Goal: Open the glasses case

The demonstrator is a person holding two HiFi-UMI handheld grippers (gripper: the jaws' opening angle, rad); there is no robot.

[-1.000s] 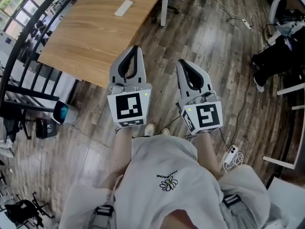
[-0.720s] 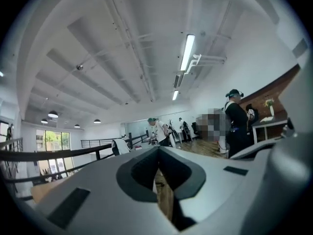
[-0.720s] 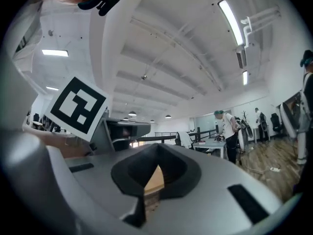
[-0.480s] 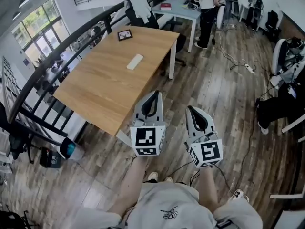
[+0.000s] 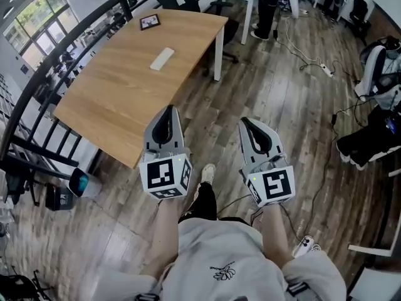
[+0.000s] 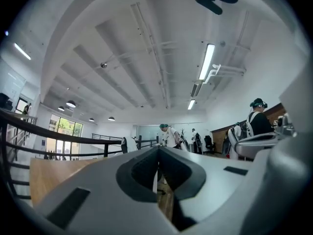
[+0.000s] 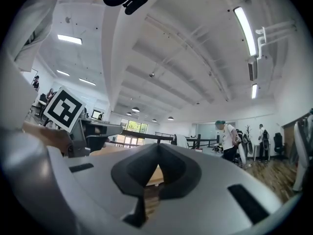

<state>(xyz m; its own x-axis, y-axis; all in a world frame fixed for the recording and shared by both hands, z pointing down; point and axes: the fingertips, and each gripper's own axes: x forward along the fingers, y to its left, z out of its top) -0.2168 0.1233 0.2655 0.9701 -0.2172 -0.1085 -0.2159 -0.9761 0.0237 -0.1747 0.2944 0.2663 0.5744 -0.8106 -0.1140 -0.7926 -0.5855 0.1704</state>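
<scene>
In the head view, a person stands on a plank floor [image 5: 282, 86] with arms stretched forward and a tool in each hand. The left hand-held gripper [image 5: 167, 110] and the right hand-held gripper [image 5: 244, 122] are side by side and apart, both pointing away from the body. Each shows a marker cube at its rear. The wooden table [image 5: 106, 99] runs off to the upper left. The left tool's tip shows against the table's right long edge, close to the near corner, and the right tool is over the floor. The case [image 5: 162, 58], white and oblong, lies flat around the middle of the table, nearer the right long edge and well apart from both tools. A small dark frame [image 5: 149, 22] lies by the table's far edge. A dark railing [image 5: 59, 52] curves along the table's left side, and a teal bin [image 5: 80, 182] stands on the floor below the near left corner.

In the left gripper view, the jaws are pressed together along a thin seam, with nothing between them. A strip of the table top shows at lower left under the railing. Ceiling lights [image 6: 206, 61] hang above, and people stand far off across the room.

In the right gripper view, these jaws are also pressed together with nothing between them. A patch of the wooden table top shows through the opening behind the jaw tips. The left tool's marker cube [image 7: 63, 107] shows at the left. A person in a white shirt [image 7: 226, 136] stands in the distance.
</scene>
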